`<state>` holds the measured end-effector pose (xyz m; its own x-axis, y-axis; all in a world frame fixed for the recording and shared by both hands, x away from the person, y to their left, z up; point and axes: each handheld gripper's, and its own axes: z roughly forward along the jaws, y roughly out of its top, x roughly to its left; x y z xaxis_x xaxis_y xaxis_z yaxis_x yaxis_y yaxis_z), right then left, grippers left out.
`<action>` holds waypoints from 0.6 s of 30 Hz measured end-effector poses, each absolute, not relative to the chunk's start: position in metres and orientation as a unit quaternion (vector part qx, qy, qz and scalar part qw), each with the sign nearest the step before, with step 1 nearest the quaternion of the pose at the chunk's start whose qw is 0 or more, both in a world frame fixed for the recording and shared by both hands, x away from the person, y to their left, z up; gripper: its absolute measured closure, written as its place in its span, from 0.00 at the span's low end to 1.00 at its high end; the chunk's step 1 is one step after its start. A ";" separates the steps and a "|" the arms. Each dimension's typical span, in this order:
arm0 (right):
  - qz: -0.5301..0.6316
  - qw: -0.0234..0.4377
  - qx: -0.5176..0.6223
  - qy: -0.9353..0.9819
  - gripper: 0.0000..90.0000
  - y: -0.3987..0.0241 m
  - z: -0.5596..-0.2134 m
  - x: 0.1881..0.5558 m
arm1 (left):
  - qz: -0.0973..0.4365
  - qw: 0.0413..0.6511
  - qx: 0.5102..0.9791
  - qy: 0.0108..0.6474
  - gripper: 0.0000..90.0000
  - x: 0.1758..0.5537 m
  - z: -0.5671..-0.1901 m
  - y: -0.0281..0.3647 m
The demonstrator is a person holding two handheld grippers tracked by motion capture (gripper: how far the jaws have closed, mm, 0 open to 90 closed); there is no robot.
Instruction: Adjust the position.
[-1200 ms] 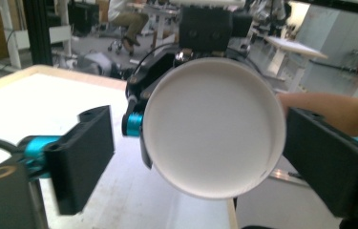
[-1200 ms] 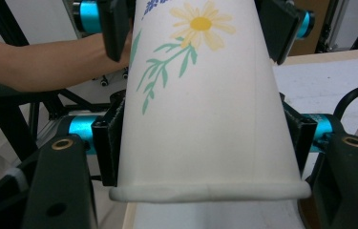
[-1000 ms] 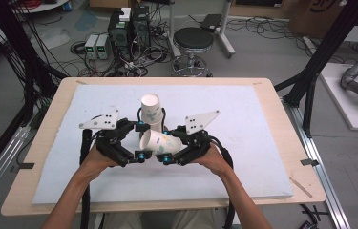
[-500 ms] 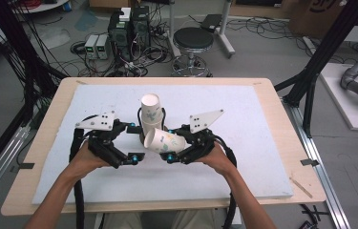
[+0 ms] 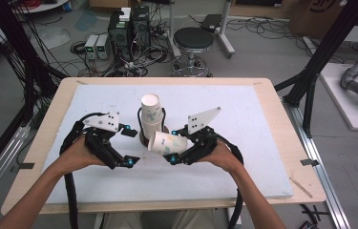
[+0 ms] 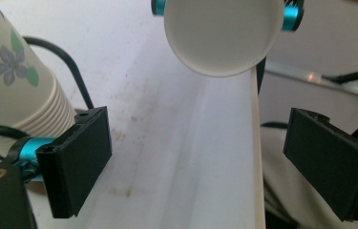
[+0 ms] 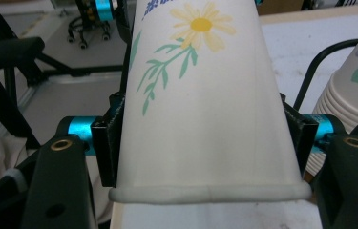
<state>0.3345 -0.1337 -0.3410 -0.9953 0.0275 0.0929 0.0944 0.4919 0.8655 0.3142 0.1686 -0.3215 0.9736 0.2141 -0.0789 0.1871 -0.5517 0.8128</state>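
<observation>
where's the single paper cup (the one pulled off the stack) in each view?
High view: single paper cup lies sideways at centre, clamped in the right hand-held gripper.
Left gripper view: top centre, its bottom faces the camera.
Right gripper view: centre, its wall between the jaws.
Shared landmark: the cup stack.

— What lies beyond the table [image 5: 272,102]?
— At twelve o'clock a round black stool [image 5: 193,39] stands on the floor. Toward eleven, stacked black electronics boxes [image 5: 129,24] sit among tangled cables [image 5: 83,52].
— And the sides?
— At three o'clock, a black frame post [image 5: 327,52]; at two o'clock, a cardboard box [image 5: 317,12].
</observation>
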 end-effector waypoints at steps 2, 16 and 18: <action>-0.488 0.033 -0.033 -0.872 0.38 -0.132 -0.338 0.334 | 0.015 0.438 0.892 0.114 0.10 0.315 -0.320 0.167; -0.375 0.022 -0.017 -0.927 0.38 -0.114 -0.325 0.337 | 0.003 0.319 0.941 0.111 0.14 0.318 -0.323 0.149; -0.359 0.018 -0.013 -0.933 0.38 -0.110 -0.325 0.338 | -0.001 0.299 0.948 0.109 0.14 0.319 -0.324 0.147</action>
<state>0.3378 -0.1104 -0.3249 -0.9990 0.0111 0.0431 0.0372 0.7414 0.6700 0.3191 0.1467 -0.3236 0.9762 0.2059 -0.0679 0.2076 -0.7974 0.5667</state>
